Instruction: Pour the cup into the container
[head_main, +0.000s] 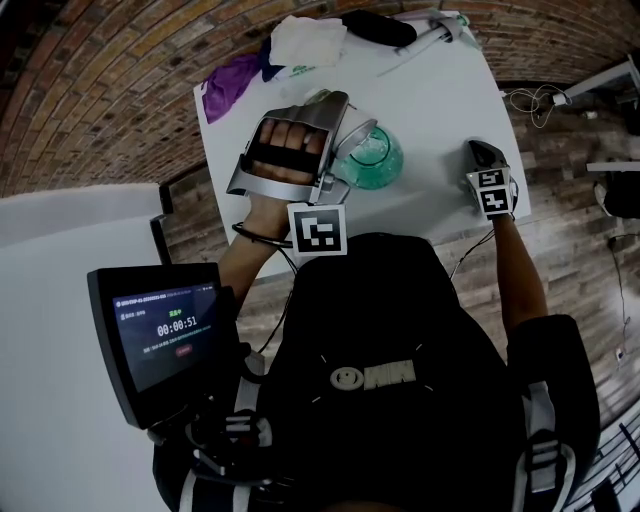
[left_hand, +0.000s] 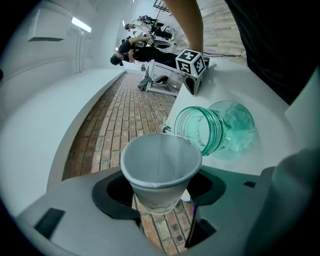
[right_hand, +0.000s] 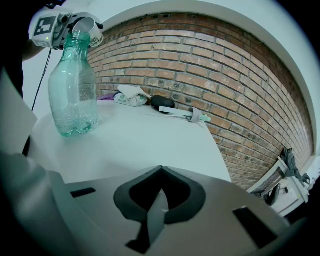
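Note:
My left gripper (left_hand: 160, 196) is shut on a white paper cup (left_hand: 159, 169), gripping it low on its wall. The cup's inside looks empty. It is tipped over the mouth of a clear green plastic bottle (left_hand: 216, 127), which stands upright on the white table (head_main: 440, 110). In the right gripper view the cup (right_hand: 89, 27) lies tilted against the top of the bottle (right_hand: 74, 85). From the head view the left gripper (head_main: 335, 150) covers the cup beside the bottle (head_main: 372, 158). My right gripper (head_main: 483, 162) rests at the table's right side, shut and empty (right_hand: 159, 200).
At the table's far end lie a purple cloth (head_main: 228, 85), a white cloth (head_main: 308, 42), a black object (head_main: 378, 28) and a pen-like tool (head_main: 420, 40). A timer screen (head_main: 165, 330) sits at my lower left. The floor is brick.

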